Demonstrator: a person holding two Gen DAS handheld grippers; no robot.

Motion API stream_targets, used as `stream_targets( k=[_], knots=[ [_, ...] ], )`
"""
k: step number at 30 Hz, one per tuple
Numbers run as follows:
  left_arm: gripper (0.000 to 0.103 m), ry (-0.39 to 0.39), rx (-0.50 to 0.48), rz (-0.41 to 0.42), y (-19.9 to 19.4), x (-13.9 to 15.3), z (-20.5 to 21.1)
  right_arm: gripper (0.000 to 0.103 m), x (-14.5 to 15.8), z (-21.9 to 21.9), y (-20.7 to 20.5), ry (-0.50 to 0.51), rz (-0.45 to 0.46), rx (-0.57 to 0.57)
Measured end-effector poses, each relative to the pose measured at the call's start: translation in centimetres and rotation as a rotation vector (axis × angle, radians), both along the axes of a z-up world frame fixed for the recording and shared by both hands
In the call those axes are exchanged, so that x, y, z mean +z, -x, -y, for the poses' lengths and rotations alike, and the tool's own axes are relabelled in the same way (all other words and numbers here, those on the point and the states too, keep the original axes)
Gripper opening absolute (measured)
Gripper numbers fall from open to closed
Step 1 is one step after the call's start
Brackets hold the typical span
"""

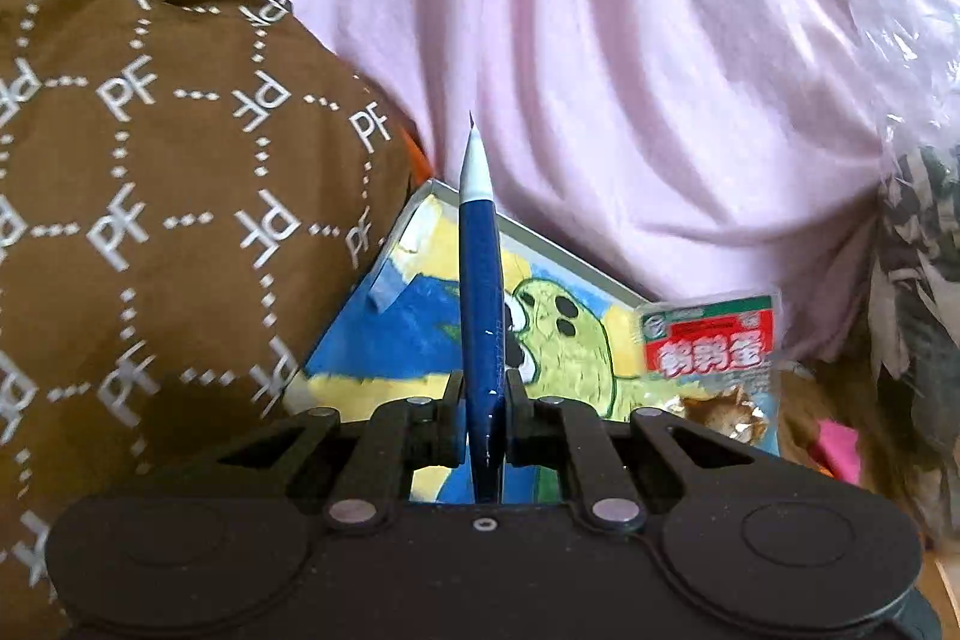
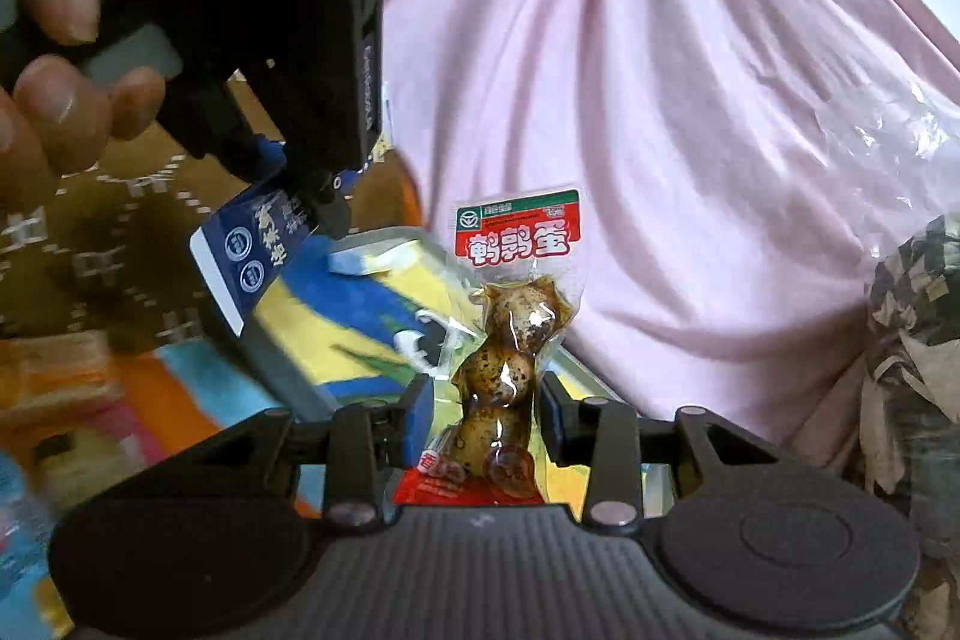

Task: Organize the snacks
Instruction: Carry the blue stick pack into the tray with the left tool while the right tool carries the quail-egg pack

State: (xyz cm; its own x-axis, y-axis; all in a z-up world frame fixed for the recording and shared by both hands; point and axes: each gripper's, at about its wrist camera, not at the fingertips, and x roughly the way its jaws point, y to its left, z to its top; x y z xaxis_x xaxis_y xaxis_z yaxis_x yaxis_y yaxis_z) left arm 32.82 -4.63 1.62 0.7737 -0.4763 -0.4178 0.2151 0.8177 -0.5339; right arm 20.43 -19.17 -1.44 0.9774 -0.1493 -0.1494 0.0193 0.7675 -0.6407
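Observation:
My left gripper [image 1: 485, 412] is shut on a flat blue snack packet [image 1: 480, 292], seen edge-on and standing upright. In the right wrist view the same left gripper [image 2: 312, 196] holds that blue packet [image 2: 252, 250] at the upper left. My right gripper [image 2: 487, 400] is shut on a clear quail egg packet [image 2: 510, 316] with a red and green label; it also shows in the left wrist view [image 1: 714, 358] at the right. Both packets hover over a tin box with a colourful cartoon lid [image 1: 408, 316].
A brown patterned cloth bag [image 1: 150, 172] fills the left. A large pink cloth bundle [image 1: 660, 70] stands behind the tin. Clear plastic wrap and a grey patterned fabric [image 1: 918, 280] lie at the right. Colourful snack packs [image 2: 72, 400] lie at the lower left.

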Motion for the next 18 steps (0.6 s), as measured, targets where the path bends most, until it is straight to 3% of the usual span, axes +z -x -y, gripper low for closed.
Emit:
stream_targets(
  k=[7, 12, 18],
  knots=[
    [0.012, 0.054, 0.042, -0.009, -3.3, -2.4, 0.4, 0.041, 0.0, 0.8, -3.5, -0.06, -0.016, -0.061],
    [0.012, 0.033, 0.055, -0.019, -4.4, -3.9, 0.9, 0.041, -0.2, 1.6, -5.6, -0.141, -0.09, -0.07],
    [0.015, -0.051, 0.002, 0.0, -5.1, -4.5, 3.0, 0.041, -1.1, 1.6, -6.0, -0.135, -0.132, -0.07]
  ],
)
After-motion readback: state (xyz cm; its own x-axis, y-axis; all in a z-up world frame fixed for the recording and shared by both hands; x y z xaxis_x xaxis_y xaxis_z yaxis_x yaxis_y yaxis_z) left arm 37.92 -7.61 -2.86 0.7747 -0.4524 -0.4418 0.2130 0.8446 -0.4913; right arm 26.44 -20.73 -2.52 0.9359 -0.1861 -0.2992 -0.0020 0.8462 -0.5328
